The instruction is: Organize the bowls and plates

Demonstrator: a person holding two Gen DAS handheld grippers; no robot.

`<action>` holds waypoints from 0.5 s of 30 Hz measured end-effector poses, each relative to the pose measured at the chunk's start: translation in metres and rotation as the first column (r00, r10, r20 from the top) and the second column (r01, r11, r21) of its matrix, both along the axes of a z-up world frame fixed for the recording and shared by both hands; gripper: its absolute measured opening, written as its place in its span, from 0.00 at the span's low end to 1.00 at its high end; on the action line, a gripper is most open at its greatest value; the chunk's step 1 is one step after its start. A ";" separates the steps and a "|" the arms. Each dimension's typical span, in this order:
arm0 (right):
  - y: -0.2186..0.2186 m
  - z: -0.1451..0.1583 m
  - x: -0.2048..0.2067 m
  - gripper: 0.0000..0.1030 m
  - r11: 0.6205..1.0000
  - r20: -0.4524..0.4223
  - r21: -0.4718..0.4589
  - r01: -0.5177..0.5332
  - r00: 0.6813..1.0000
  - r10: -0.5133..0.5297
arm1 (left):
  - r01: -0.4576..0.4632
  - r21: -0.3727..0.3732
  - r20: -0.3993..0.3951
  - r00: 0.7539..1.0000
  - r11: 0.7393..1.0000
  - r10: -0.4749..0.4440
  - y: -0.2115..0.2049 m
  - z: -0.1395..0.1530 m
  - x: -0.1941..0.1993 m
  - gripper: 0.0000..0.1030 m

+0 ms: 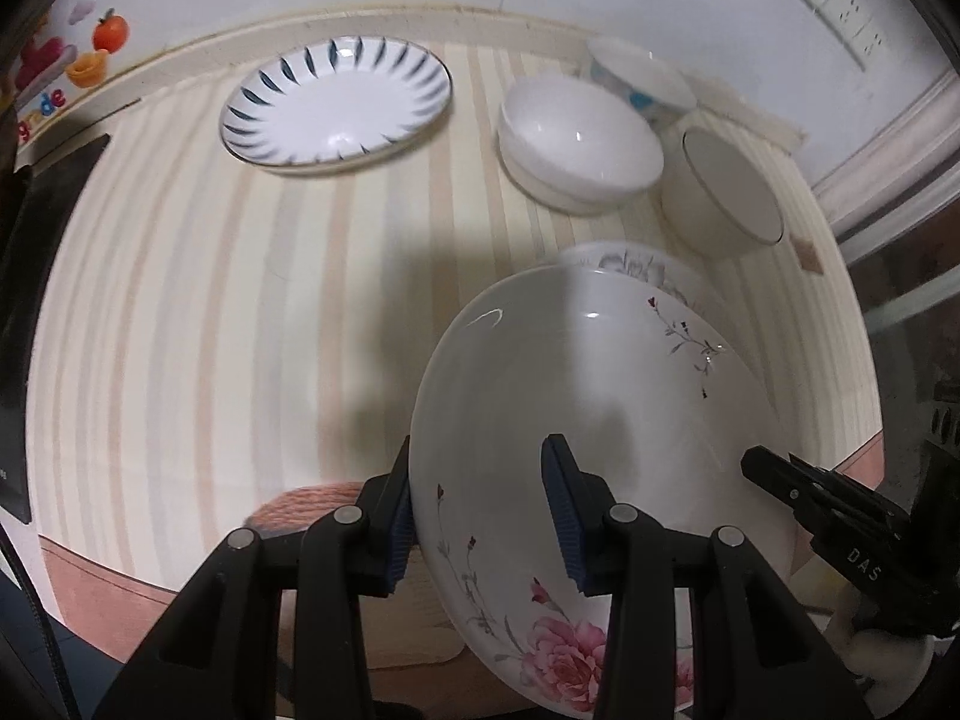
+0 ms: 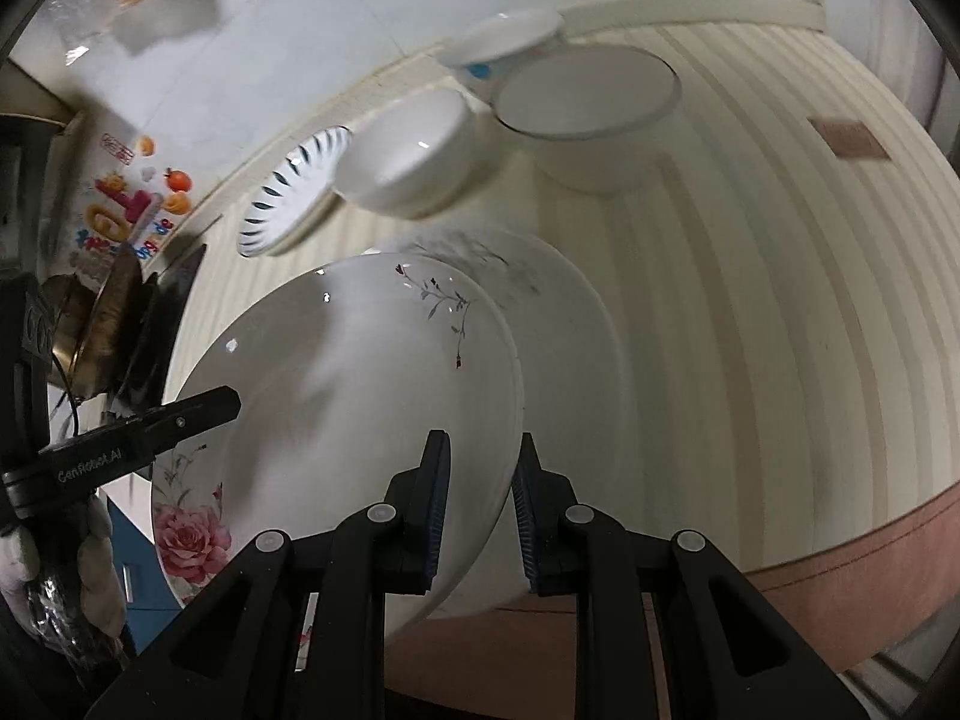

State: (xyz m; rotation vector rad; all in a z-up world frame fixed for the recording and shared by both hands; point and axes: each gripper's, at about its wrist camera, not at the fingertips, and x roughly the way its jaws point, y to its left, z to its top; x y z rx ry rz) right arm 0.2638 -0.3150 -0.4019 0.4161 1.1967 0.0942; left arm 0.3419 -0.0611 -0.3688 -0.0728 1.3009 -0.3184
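Carrying the white porcelain plate with pink rose and grey sprig print between us, we are gripping its rim from both sides — the left gripper is pinching the near-left edge, the right gripper the opposite edge, each set of jaws narrowed onto the rim. Just beyond and beneath it a second floral white plate is lying on the cream striped tablecloth, so we are judging that the held plate belongs on top of it. To do this well we are keeping both hands level, lowering together — and releasing only once the plate is seated, well apart from the plain white bowl.
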 end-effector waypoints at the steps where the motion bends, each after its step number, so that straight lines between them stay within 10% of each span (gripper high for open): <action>1: -0.004 -0.004 -0.003 0.22 1.000 -0.004 0.002 0.005 1.000 -0.005 | 0.004 0.004 -0.005 1.000 1.000 -0.004 0.000 -0.002 0.000 0.36; 15: -0.007 -0.021 0.021 0.22 1.000 -0.040 -0.011 0.013 0.999 -0.014 | 0.027 0.083 -0.046 0.999 0.996 -0.023 -0.016 -0.025 0.007 0.36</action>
